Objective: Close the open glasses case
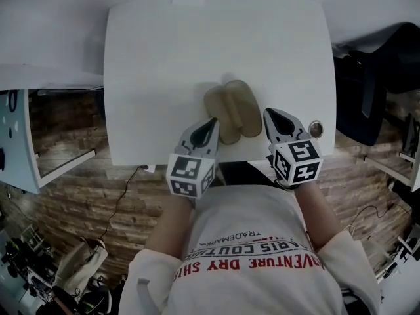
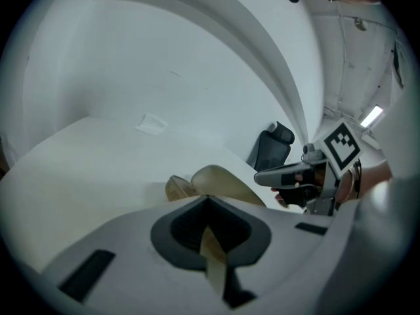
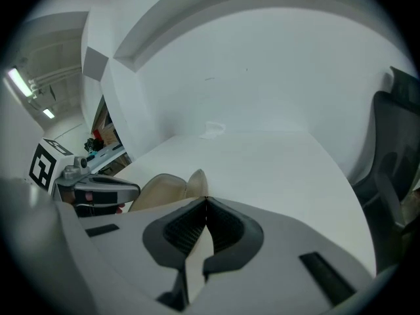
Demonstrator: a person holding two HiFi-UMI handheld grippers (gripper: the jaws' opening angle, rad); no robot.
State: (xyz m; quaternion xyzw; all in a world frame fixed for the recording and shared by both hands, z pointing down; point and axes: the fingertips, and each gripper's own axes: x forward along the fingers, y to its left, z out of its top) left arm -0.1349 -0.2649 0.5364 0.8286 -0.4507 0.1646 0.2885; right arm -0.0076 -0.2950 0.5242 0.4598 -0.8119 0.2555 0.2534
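The beige glasses case [image 1: 233, 109] lies open on the white table [image 1: 164, 64] near its front edge, its two halves spread side by side. My left gripper [image 1: 211, 123] is shut, its tip at the near left side of the case. The right gripper [image 1: 270, 114] is also shut, just right of the case and apart from it. In the left gripper view the case [image 2: 220, 179] sits right behind the closed jaws [image 2: 207, 198], with the right gripper [image 2: 289, 176] beyond. The right gripper view has the case [image 3: 161, 189] left of its closed jaws [image 3: 207, 199].
A small round metal grommet [image 1: 315, 129] sits in the table by the right gripper. A black chair [image 1: 367, 90] stands off the table's right side. A white and blue cabinet [image 1: 20, 130] stands to the left. A paper label [image 2: 151, 124] lies far across the table.
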